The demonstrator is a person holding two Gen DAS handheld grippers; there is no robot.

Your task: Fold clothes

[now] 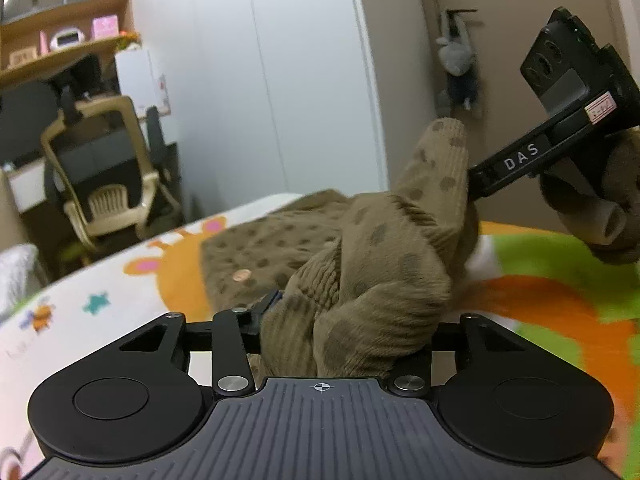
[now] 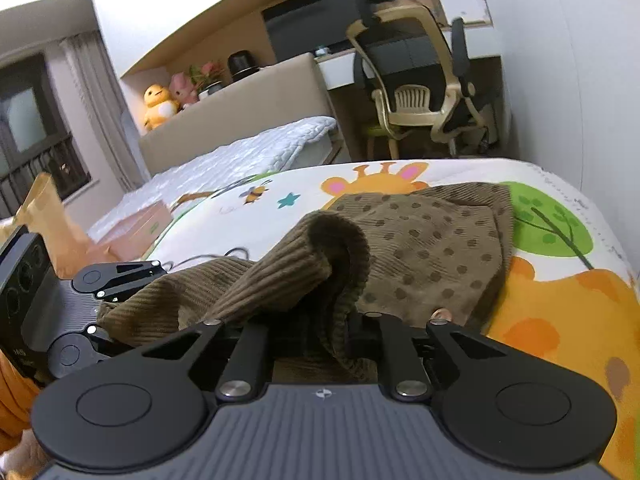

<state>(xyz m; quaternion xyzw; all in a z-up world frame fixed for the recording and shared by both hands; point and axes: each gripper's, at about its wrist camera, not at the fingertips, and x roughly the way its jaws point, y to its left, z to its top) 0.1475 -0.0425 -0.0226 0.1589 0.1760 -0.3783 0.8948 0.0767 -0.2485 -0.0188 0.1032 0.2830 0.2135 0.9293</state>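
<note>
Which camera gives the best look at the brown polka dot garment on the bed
The right wrist view: there the brown polka dot garment shows its flat spread portion on the cartoon-print bedcover plus the bunched ribbed part up front. The left wrist view shows mostly a raised, bunched fold close to the lens.

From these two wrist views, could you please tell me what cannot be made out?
- Left gripper fingertips: left wrist view, buried in the brown dotted corduroy garment.
- Right gripper fingertips: right wrist view, covered by a ribbed fold.
- Garment's type: bunched, partly lifted.
- Small pink round object on the cloth: blurred.
</note>
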